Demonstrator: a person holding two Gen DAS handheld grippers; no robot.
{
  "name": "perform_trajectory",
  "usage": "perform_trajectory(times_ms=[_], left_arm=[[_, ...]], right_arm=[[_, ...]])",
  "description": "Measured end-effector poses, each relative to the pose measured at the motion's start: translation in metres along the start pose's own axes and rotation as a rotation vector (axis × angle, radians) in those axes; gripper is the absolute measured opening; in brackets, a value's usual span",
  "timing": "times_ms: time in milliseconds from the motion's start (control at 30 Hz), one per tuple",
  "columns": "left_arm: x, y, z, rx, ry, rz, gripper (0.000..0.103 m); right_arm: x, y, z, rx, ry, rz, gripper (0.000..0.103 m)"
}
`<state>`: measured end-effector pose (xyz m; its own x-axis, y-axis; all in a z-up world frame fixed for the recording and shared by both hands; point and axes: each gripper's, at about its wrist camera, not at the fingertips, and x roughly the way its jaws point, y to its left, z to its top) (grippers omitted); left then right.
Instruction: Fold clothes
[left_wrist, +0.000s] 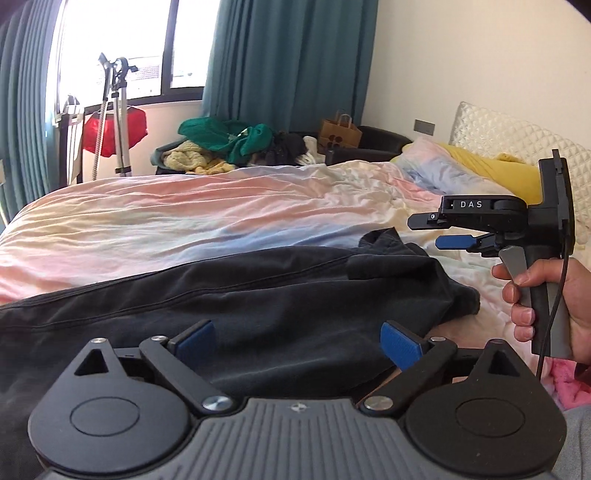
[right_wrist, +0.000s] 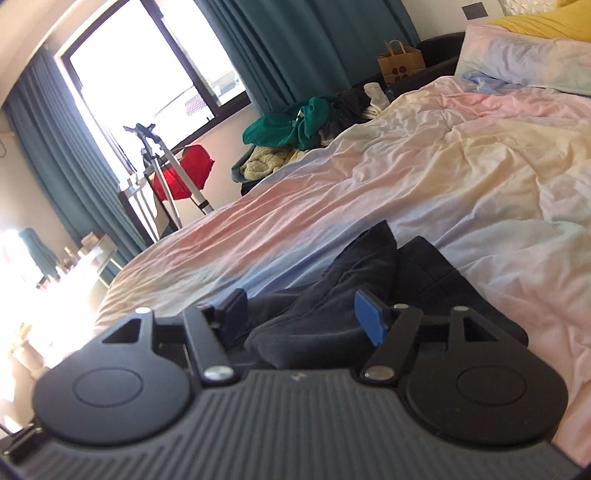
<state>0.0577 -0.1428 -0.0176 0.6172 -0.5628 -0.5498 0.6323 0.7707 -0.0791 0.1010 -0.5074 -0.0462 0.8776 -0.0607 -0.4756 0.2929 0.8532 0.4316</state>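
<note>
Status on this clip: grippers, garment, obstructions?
Left gripper open, low over the dark garment. Right gripper open, a raised fold between its fingers, unclamped. Garment rumpled on the pastel bedspread, unfolded. Nothing in the way.

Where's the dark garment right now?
The dark garment lies on the near edge of the pastel duvet, spread ahead of the open left gripper, its bunched end under the right gripper.
</note>
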Motion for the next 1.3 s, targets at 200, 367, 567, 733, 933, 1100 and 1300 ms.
perform_trajectory(times_ms=[200, 367, 567, 733, 933, 1100, 1300], left_arm=[[-0.044, 0.056, -0.027, -0.107, -0.011, 0.117, 0.099], [-0.06, 0.082, -0.036, -0.146, -0.029, 0.178, 0.099], [-0.075, 0.096, -0.035, -0.17, -0.077, 0.182, 0.099], [-0.074, 0.097, -0.035, -0.168, -0.043, 0.17, 0.099], [-0.072, 0.095, -0.035, -0.196, -0.028, 0.14, 0.099], [-0.061, 0.084, -0.04, -0.145, 0.005, 0.149, 0.099], [-0.051, 0.075, -0.049, -0.127, 0.039, 0.148, 0.099]], right_arm=[[0.055, 0.062, -0.02, -0.271, 0.08, -0.125, 0.079], [0.078, 0.061, -0.05, -0.458, 0.145, -0.2, 0.079], [0.075, 0.039, -0.05, -0.423, 0.137, -0.231, 0.072], [0.073, 0.044, -0.046, -0.426, 0.098, -0.238, 0.019], [0.039, 0.019, -0.02, -0.169, -0.053, -0.244, 0.011], [-0.001, -0.066, -0.023, 0.41, -0.139, -0.317, 0.012], [-0.01, -0.136, -0.067, 0.84, -0.136, -0.271, 0.013]])
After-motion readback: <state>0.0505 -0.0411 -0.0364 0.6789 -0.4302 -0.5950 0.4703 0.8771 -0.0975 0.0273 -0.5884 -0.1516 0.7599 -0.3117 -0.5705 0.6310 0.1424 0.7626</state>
